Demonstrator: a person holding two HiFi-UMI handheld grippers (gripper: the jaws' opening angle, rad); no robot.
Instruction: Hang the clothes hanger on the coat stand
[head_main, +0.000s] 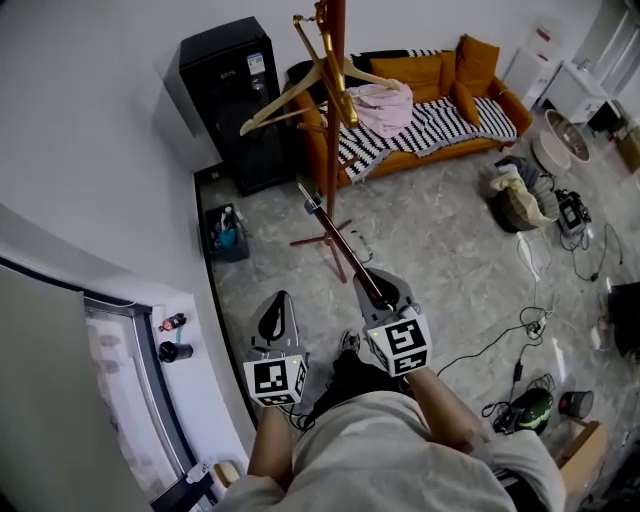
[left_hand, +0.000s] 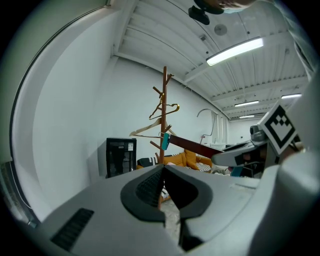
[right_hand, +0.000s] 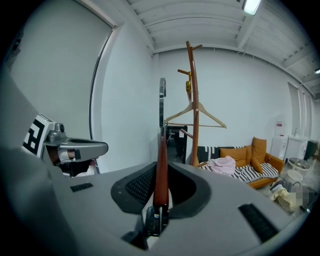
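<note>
I can't read a single word or number anywhere. The marker cube (head_main: 276, 380) on my left gripper (head_main: 282, 298), like the one on my right gripper (head_main: 368, 278), carries only black-and-white square patterns, with no letters or digits. On the far side of the room, left of the sofa, the black cabinet (head_main: 232, 100) has a small white sticker (head_main: 256, 64) near the top of its door. Its print is too small and blurred to make out.

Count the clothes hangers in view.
3. A dark wooden hanger is clamped in the right gripper jaws; a light wooden hanger hangs on the coat stand; a thin gold hanger, seemingly, hangs higher on it. Others may be hidden behind the stand.
</note>
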